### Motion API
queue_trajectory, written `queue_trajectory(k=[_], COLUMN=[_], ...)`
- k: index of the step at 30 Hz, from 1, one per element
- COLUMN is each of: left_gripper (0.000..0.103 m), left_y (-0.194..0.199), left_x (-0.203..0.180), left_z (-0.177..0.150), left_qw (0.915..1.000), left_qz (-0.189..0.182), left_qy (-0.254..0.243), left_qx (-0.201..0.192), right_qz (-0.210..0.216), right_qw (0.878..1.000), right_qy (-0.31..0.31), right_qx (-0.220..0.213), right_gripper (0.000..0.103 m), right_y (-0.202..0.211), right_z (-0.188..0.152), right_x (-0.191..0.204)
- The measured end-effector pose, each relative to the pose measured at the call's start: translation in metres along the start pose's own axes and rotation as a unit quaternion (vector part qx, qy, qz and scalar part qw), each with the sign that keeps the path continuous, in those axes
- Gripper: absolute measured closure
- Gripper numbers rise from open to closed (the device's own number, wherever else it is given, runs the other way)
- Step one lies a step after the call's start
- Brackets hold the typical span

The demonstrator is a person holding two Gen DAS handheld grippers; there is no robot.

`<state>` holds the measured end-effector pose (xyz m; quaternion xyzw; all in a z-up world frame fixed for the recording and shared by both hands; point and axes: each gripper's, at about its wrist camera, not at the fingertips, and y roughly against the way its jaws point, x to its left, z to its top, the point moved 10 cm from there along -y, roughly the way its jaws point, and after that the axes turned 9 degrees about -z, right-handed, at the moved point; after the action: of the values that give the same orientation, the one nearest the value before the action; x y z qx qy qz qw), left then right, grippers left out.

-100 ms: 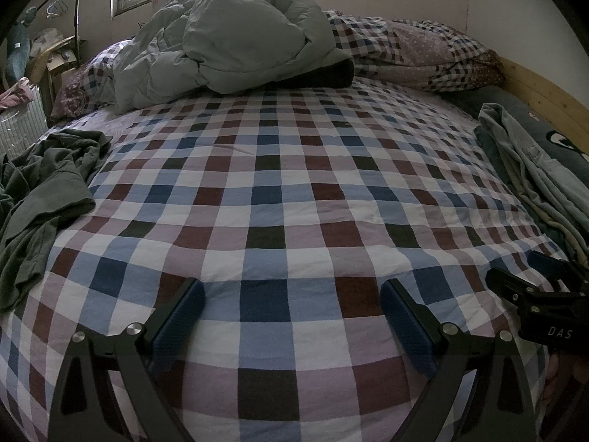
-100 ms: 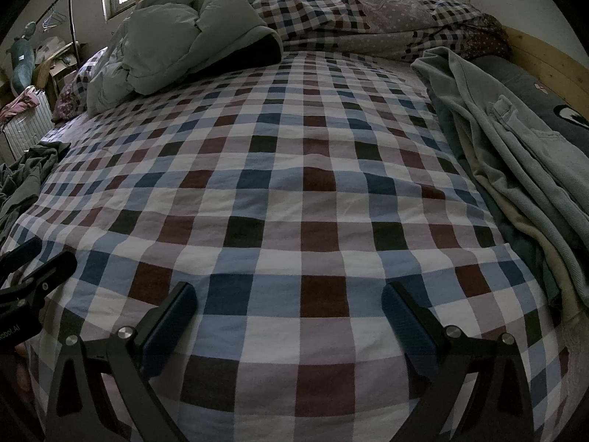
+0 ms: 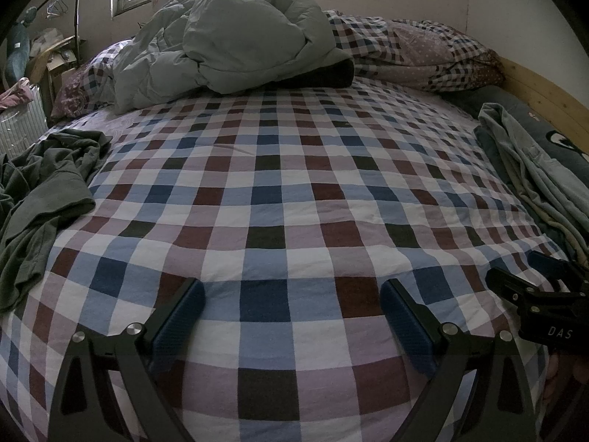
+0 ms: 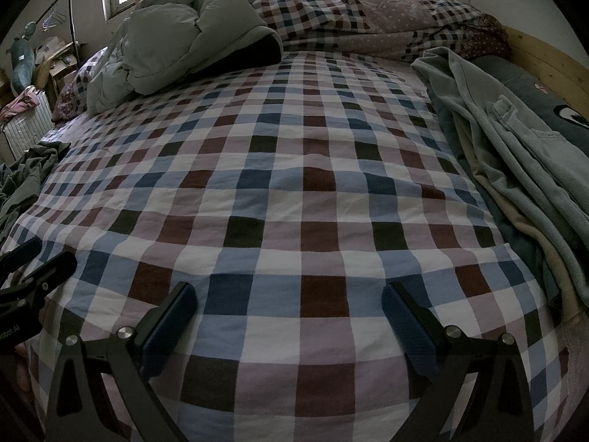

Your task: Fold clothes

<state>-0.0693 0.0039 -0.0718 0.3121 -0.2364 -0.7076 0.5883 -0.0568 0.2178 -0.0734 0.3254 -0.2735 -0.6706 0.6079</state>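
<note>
White letters "DAS" read on the black body of the right tongs (image 3: 552, 291), near the bed's right edge. Print on the black left tongs (image 4: 22, 276) reads sideways, partly cut off, not legible in full.

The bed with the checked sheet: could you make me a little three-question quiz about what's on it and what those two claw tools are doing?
1. True or false: the left gripper is clamped on a garment.
2. Which lies along the bed's right edge by the wooden frame? A) the dark green garment B) the pale grey-green clothes C) the puffy duvet
3. Fill in: under the right gripper there is only the ____ sheet.

Key: 1 false, both grippers are open and empty; 2 B; 3 checked.
</note>
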Motion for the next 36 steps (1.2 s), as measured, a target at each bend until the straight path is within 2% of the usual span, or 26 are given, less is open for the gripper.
queue_trajectory(k=[36], left_gripper=[0.004], left_y=[0.0018], left_x=[0.0052], left_z=[-0.0027], left_qw=[1.0000], left_qz=[0.007], left_qy=[-0.005], left_qx=[0.004], right_qz=[0.001], right_qw=[1.000], right_qy=[0.000], right_qx=[0.001], right_gripper=[0.000], right_y=[-0.0003], right_z=[-0.0003], right_x=[0.0000])
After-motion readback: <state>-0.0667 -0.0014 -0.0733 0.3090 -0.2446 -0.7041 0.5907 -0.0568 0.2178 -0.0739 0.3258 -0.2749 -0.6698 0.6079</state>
